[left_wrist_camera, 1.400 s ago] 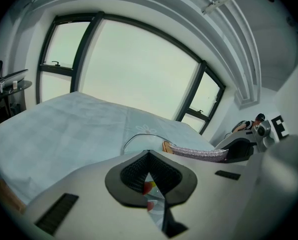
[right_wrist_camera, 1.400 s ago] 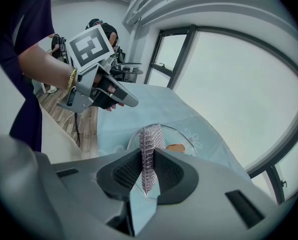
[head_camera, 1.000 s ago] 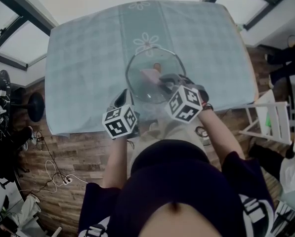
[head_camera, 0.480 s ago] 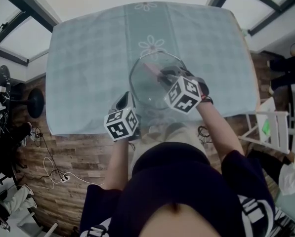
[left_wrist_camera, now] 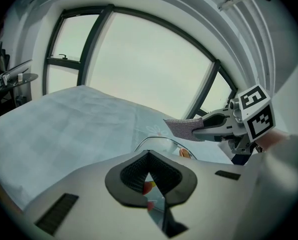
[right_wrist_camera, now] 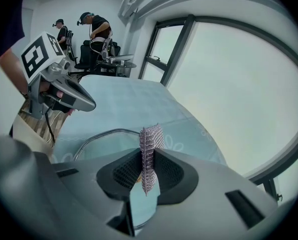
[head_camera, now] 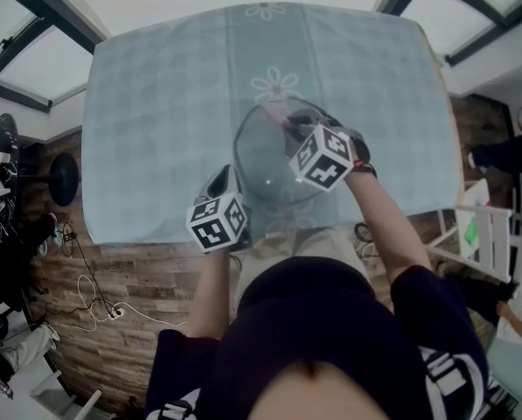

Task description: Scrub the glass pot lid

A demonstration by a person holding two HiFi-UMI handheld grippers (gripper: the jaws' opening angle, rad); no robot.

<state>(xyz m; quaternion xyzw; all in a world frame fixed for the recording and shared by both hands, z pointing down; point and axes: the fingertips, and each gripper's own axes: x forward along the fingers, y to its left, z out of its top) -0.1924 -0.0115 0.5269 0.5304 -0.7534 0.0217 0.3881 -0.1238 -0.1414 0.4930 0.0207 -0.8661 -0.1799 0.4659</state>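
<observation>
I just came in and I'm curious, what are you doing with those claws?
A person holds a gripper in each hand over the table. The left gripper is clamped on the rim of the glass pot lid, and the right gripper pinches a mesh scrubbing cloth over the glass.

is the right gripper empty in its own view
No, the right gripper is shut on a strip of purple-grey mesh scrubbing cloth that stands up between its jaws.
</observation>
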